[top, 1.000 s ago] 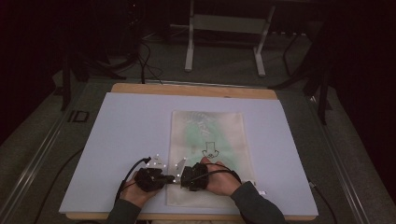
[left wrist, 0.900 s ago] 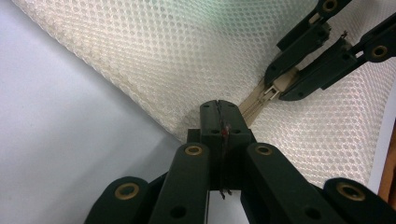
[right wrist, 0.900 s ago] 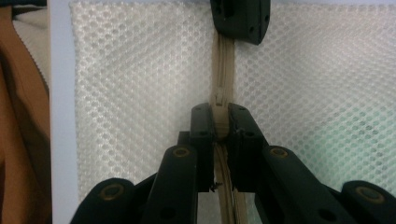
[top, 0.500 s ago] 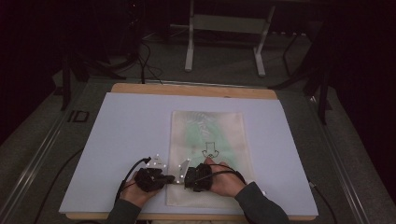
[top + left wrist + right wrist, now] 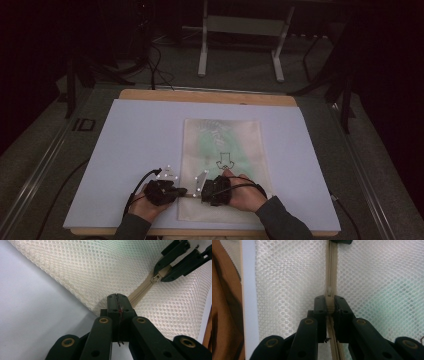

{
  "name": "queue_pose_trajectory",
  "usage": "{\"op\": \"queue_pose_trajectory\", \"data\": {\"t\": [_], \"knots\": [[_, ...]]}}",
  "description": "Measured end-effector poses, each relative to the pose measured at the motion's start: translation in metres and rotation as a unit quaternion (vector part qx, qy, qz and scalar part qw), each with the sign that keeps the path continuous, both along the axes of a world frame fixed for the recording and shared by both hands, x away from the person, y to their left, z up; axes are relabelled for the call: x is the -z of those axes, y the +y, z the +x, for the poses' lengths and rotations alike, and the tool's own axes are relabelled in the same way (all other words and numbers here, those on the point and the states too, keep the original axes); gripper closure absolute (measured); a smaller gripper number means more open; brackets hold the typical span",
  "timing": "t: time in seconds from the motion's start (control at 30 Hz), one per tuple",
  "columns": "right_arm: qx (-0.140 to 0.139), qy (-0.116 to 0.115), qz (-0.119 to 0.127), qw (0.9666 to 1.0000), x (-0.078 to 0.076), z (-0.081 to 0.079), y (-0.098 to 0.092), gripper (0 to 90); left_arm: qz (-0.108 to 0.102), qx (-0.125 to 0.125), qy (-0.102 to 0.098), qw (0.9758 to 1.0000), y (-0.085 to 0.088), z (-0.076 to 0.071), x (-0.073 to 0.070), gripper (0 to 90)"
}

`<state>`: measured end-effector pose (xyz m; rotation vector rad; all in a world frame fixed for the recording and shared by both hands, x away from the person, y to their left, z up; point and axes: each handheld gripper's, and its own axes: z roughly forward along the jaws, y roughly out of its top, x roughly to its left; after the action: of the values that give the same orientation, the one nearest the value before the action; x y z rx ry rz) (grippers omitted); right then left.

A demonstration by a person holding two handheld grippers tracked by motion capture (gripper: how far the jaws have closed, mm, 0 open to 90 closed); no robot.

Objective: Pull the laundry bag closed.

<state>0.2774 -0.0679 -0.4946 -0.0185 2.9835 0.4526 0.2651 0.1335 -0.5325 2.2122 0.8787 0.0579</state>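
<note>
A white mesh zip bag (image 5: 222, 150) with a green item and a black arrow mark inside lies flat on the pale mat (image 5: 140, 135). Its beige zipper (image 5: 332, 267) runs along the near edge. My left gripper (image 5: 181, 191) is shut on the bag's corner at the zipper's end (image 5: 117, 298). My right gripper (image 5: 202, 190) is shut on the zipper pull (image 5: 329, 293), a short way along the zipper from the left one. The left gripper view also has the right gripper (image 5: 180, 260) holding that pull (image 5: 157, 278).
The mat covers a wooden table (image 5: 207, 96). Behind the table stands a metal frame (image 5: 240, 45) on a dark floor with cables. The table's near edge (image 5: 227, 302) lies close beside the bag. Bare mat spreads to the left and right of the bag.
</note>
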Motion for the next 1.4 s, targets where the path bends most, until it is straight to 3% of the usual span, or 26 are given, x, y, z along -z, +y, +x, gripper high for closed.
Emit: {"op": "queue_pose_trajectory", "data": {"t": [1.4], "knots": [[0.007, -0.004, -0.016, 0.9998, -0.009, -0.004, -0.022, 82.3, -0.002, -0.001, 0.003, 1.0000, 0.000, 0.000, 0.000, 89.6]]}}
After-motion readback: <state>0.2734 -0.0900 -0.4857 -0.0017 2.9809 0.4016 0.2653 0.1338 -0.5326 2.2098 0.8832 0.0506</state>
